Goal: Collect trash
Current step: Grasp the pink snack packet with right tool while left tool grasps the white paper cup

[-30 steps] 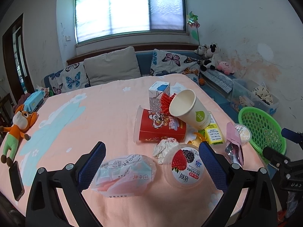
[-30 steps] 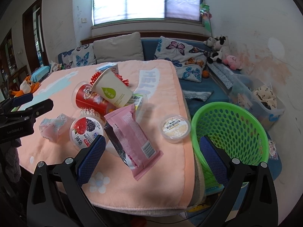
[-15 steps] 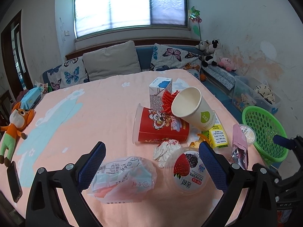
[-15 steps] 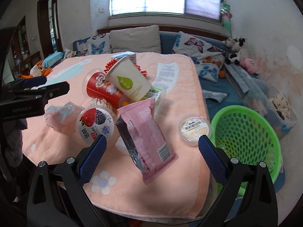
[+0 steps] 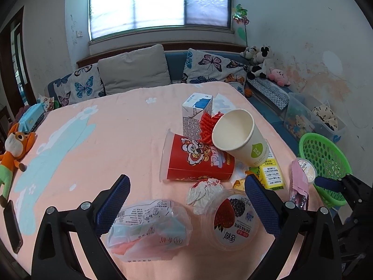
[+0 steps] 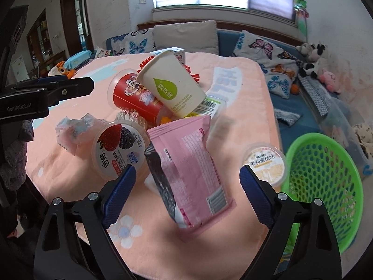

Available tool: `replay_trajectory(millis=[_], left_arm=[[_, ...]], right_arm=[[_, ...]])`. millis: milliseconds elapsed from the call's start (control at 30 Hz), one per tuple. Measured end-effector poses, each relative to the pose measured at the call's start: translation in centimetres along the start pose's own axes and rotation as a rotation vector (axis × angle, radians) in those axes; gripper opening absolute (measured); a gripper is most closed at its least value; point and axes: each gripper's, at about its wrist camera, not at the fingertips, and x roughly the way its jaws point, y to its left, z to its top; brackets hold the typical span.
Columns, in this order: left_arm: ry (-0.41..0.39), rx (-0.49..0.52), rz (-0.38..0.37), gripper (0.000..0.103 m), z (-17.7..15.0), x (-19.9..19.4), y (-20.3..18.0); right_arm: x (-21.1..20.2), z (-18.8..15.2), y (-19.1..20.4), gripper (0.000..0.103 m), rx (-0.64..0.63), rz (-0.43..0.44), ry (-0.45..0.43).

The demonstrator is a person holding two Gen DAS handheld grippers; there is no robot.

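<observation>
Trash lies piled on the pink table cover [image 5: 105, 140]. A white paper cup [image 5: 242, 137] leans on a red tub [image 5: 198, 161], with a milk carton [image 5: 197, 114] behind. My left gripper [image 5: 186, 200] is open above a clear plastic wrapper [image 5: 149, 231] and a berry yogurt cup [image 5: 232, 219]. My right gripper [image 6: 187, 186] is open around a pink snack bag [image 6: 188, 163], not touching it. A small pudding cup [image 6: 265, 163] lies beside the green basket [image 6: 326, 186].
A sofa with butterfly cushions [image 5: 209, 67] stands behind the table. A fox plush [image 5: 14, 149] and a phone [image 5: 12, 226] lie at the table's left edge. A clear storage bin [image 5: 312, 119] sits on the floor to the right.
Both grippers have moved forward, closer to the trash pile. The right gripper has swung left, so the pink bag now sits between its fingers. Nothing was grasped.
</observation>
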Motion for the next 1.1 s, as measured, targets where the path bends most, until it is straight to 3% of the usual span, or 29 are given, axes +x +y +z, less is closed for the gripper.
replay_trajectory(millis=[267,500,800,1100], left_arm=[[0.021,0.016,-0.071,0.094,1.1,1.4,-1.0],[0.049,0.053,-0.127,0.075,2.3,3.2,-2.6],[0.046,0.118,-0.234,0.065,4.3,5.0,-4.7],[0.103,0.140,-0.341,0.039,5.1,7.7,-5.4]], right_arm=[[1.8,0.4,-0.5,0.085,-0.017,0.037,0.030],[2.1,0.3,-0.9,0.072,-0.009,0.073,0.045],[1.6,0.0,-1.4,0.054,0.009,0.104,0.043],[0.3,-0.5,-2.1,0.048,0.043,0.122,0.028]])
